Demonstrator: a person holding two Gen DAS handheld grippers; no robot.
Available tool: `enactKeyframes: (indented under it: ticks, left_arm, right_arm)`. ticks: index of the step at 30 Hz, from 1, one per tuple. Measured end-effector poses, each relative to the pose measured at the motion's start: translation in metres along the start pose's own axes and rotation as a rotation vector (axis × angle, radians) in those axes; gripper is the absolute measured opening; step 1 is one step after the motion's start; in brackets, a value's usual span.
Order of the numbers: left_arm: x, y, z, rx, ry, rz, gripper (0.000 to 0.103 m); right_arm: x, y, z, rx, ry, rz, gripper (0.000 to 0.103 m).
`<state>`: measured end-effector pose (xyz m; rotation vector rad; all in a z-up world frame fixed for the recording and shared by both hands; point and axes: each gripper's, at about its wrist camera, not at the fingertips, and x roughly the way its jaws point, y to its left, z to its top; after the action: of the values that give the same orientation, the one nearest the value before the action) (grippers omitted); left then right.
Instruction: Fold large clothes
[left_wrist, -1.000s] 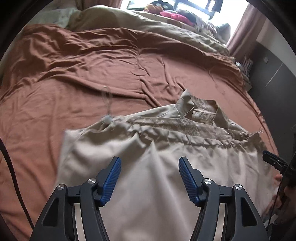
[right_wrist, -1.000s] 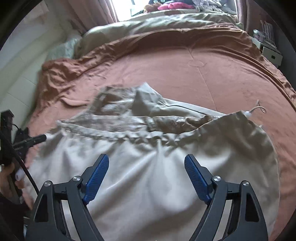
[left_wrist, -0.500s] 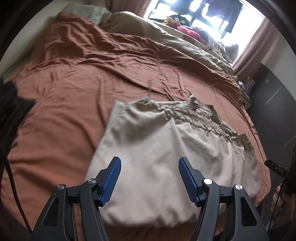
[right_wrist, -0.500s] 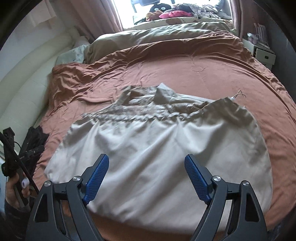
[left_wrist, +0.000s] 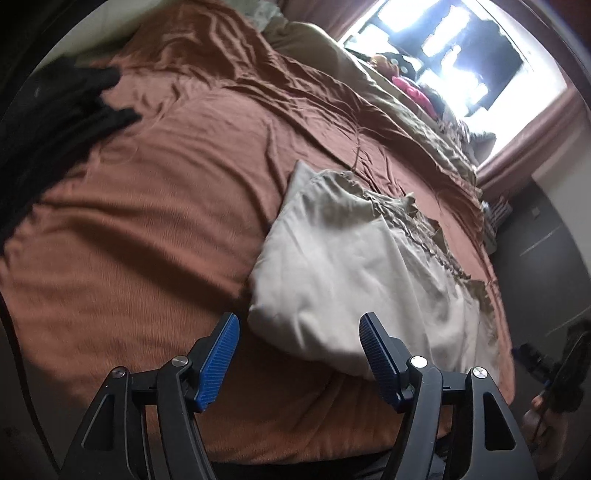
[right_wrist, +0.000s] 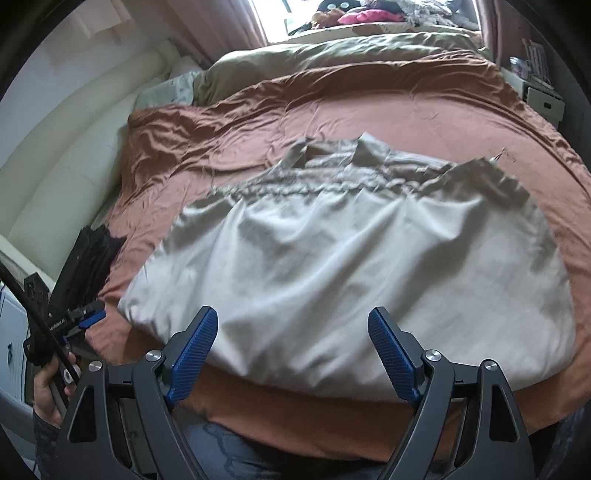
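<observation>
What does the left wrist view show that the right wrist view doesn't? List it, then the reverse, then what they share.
Left wrist only: the left gripper with open jaws, and a large black garment at the bed's edge.
Right wrist only: the right gripper with open jaws, and the white headboard.
Both: the beige garment on the brown sheet, held by neither gripper.

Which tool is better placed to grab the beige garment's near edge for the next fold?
Probably the right tool: the beige garment lies square ahead, its near edge between the open jaws. The left tool sits off its corner, mostly over brown bedspread.
</observation>
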<state>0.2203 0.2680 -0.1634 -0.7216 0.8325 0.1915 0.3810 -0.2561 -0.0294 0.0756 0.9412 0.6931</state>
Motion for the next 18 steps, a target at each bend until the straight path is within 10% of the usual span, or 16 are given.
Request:
enactKeyframes:
  ticks: [18]
  left_arm:
    - [0.068,0.019,-0.018,-0.188,0.089,-0.158,0.069]
  right_arm:
    - [0.085,-0.018,-0.036,0.073,0.149,0.004,0.032]
